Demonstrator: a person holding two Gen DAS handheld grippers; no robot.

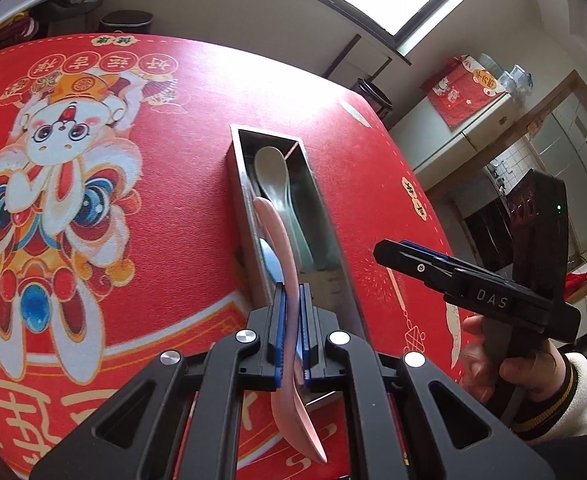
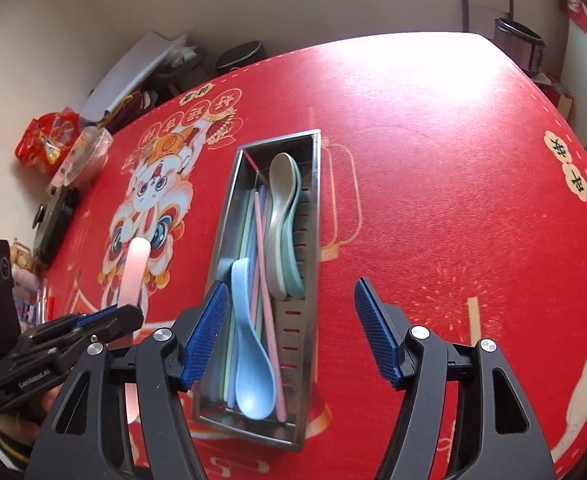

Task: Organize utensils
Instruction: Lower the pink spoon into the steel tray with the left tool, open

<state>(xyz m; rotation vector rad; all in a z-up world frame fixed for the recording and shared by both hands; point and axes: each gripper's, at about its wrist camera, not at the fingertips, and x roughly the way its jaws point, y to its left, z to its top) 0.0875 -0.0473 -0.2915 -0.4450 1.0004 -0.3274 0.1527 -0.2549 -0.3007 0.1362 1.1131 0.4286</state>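
One pink spoon [image 1: 293,320] sits clamped between the blue pads of the left tool [image 1: 292,292], its handle reaching forward past the fingertips toward the near end of the steel utensil tray [image 1: 249,200] and its bowl hanging back beneath the tool's frame. In the right wrist view the same spoon [image 2: 135,272] rises from that tool [image 2: 121,316] at the left edge, held above the red printed cloth and well to the left of the tray. The tray [image 2: 313,240] lies lengthwise on the desk [image 2: 453,200] and holds a blue spoon [image 2: 249,360] at its near end, bowl toward the camera, a grey spoon [image 2: 281,200] nested on a green spoon [image 2: 295,248] toward the far end, and pink chopsticks [image 2: 265,280] running along the middle beside pale green ones. The right tool [image 2: 293,320] hangs over the near end of the tray with its jaws spread wide and nothing between the pads; the blue spoon lies below, just inside the left finger. From the left wrist view the right tool [image 1: 405,256] is seen side-on, gripped by a hand [image 1: 513,364] in a white sleeve, to the right of the tray. A red snack bag [image 2: 45,140] and a black case [image 2: 55,224] rest at the desk's far left edge.
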